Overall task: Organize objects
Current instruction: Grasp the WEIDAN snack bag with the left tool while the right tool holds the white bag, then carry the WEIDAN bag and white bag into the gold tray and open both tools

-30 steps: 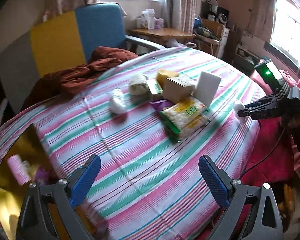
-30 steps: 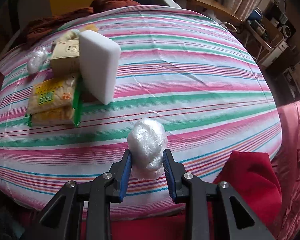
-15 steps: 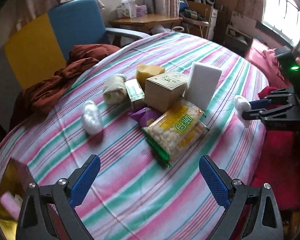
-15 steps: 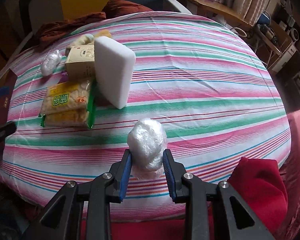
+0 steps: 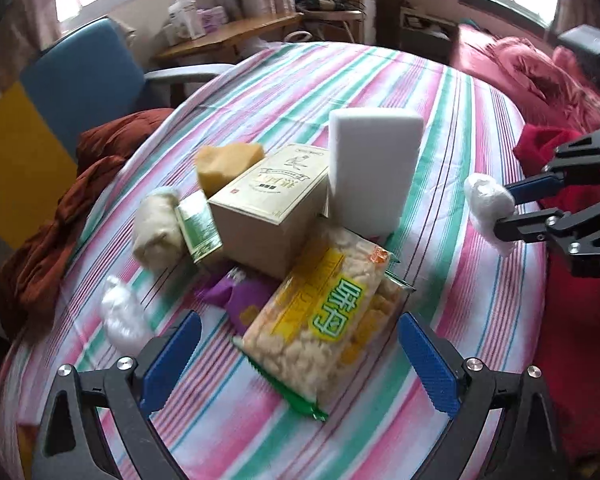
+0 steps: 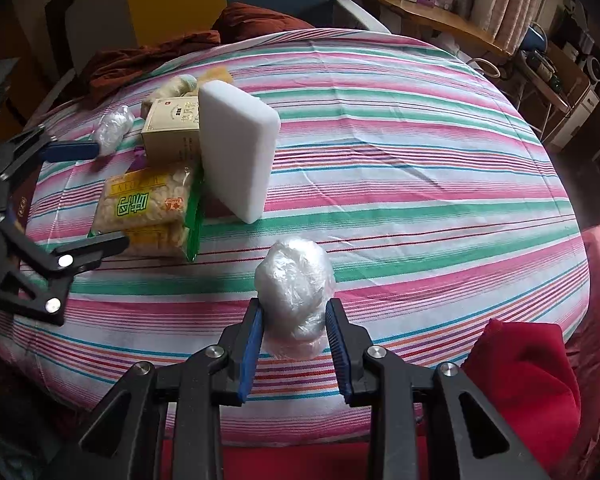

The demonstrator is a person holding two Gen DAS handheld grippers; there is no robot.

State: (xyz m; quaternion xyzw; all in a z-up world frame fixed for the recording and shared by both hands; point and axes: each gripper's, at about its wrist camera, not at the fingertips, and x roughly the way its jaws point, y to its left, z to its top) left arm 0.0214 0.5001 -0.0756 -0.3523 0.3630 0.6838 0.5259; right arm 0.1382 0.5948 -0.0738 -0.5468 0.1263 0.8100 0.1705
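My right gripper (image 6: 294,330) is shut on a crumpled clear plastic ball (image 6: 295,284), held over the striped tablecloth (image 6: 400,168) near its front edge; the same ball (image 5: 488,204) shows at the right of the left wrist view. My left gripper (image 5: 298,354) stands open just above a yellow-green snack packet (image 5: 320,320), nothing between its blue pads (image 5: 170,360). Behind the packet stand a beige carton (image 5: 268,208) and an upright white foam block (image 5: 370,172). A second plastic ball (image 5: 122,316) lies left of the left gripper.
A purple wrapper (image 5: 236,294), a small green box (image 5: 198,224), a cream cloth roll (image 5: 158,228) and a yellow sponge (image 5: 226,166) crowd the carton. Brown cloth (image 5: 60,216) lies at the table's far left, a red cloth (image 6: 528,384) at its near right. A blue chair (image 5: 84,92) stands behind.
My left gripper has travelled toward the pile and rolled, so the snack packet now lies just ahead of its open fingers. The right gripper stays put with the plastic ball.
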